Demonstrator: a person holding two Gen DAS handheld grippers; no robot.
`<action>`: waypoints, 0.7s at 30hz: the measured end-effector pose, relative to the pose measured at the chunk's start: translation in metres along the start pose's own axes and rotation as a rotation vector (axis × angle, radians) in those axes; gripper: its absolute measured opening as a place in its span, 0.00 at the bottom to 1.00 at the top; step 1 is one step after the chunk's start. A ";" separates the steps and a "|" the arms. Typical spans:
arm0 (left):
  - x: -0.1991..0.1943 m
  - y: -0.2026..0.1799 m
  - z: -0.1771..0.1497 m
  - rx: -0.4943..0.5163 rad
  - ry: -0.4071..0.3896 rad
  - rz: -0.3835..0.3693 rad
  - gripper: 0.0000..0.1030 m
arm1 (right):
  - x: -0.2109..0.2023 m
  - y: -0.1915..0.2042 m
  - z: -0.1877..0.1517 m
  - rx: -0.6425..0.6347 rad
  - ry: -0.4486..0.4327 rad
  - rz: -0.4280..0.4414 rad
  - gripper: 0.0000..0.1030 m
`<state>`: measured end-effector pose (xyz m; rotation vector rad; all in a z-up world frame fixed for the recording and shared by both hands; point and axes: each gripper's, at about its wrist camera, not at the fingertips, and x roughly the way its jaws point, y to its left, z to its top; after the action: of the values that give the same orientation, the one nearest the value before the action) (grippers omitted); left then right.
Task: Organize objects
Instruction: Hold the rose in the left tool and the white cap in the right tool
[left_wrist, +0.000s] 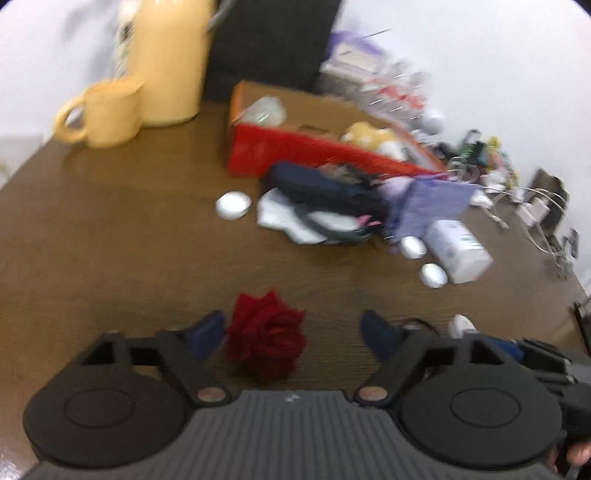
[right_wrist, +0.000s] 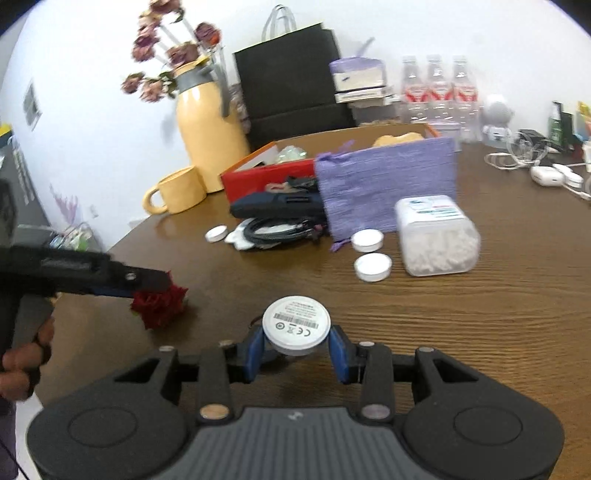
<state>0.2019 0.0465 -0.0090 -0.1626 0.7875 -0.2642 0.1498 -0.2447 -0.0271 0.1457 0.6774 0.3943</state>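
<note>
Left claw (left_wrist: 291, 332) spread wide, red rose (left_wrist: 266, 338) lying between the fingers on the bench (left_wrist: 110, 240), seemingly loose. Right claw (right_wrist: 296, 349) pinching a white disc (right_wrist: 296, 325); keep it level, carry toward the red box (right_wrist: 269, 177).

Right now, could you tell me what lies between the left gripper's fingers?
The red rose lies on the table between the open left gripper, nearer one finger; the left wrist view shows it.
</note>
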 end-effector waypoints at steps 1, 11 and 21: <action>-0.006 -0.005 -0.002 0.022 -0.028 -0.023 0.92 | -0.003 -0.001 -0.001 0.002 -0.001 -0.004 0.36; -0.008 -0.079 -0.044 0.394 -0.058 -0.230 0.94 | -0.005 -0.027 0.017 0.093 0.068 0.159 0.36; 0.029 -0.118 -0.058 0.611 -0.045 -0.236 0.09 | -0.010 -0.022 0.022 0.134 0.097 0.281 0.36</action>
<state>0.1593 -0.0775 -0.0409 0.3163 0.6121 -0.7082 0.1632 -0.2691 -0.0097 0.3526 0.7818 0.6287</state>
